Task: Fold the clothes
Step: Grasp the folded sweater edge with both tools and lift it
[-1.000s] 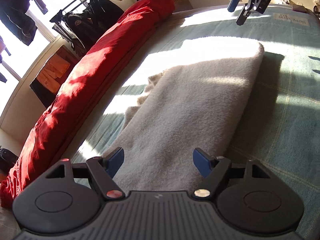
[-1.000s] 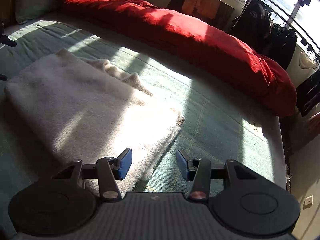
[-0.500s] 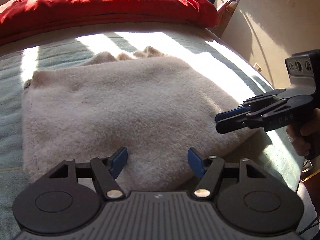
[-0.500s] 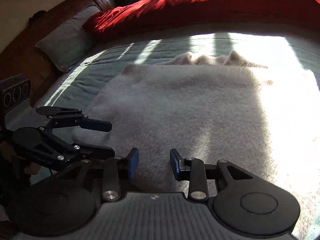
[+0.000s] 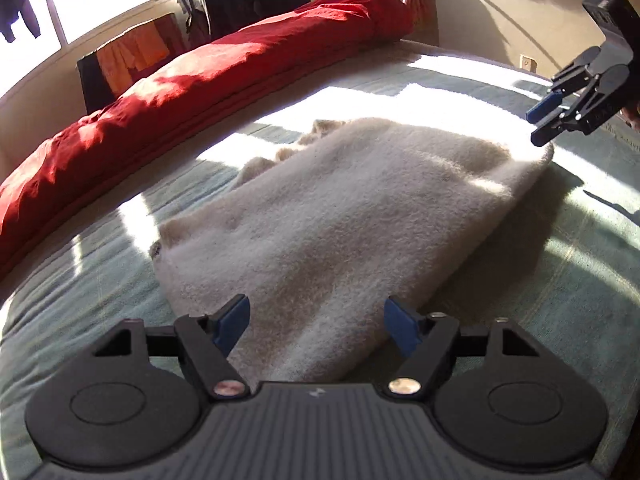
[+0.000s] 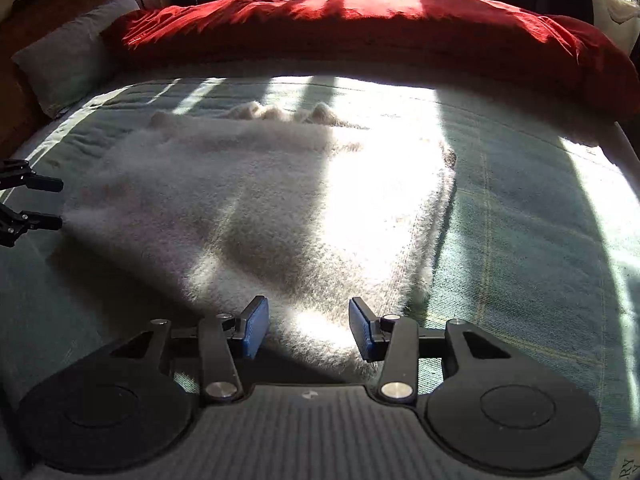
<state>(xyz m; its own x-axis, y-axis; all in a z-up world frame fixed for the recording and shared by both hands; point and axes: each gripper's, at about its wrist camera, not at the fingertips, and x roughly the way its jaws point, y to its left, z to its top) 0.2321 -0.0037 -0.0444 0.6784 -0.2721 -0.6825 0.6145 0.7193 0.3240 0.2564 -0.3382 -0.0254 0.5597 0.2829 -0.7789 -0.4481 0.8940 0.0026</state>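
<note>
Left gripper [image 5: 316, 326] and right gripper [image 6: 305, 328] both opening, unclamped, over folded fuzzy cream garment [image 5: 360, 220] on green bed [image 5: 560, 280]; red duvet [image 6: 360, 24] behind.

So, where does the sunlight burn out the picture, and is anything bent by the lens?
Right wrist view: a sun patch blows out the fuzzy cream garment at its right side, and window-bar shadows stripe the green bedspread. Left wrist view: glare whitens the garment's far end near the right gripper; the red duvet curves from fisheye distortion.
</note>
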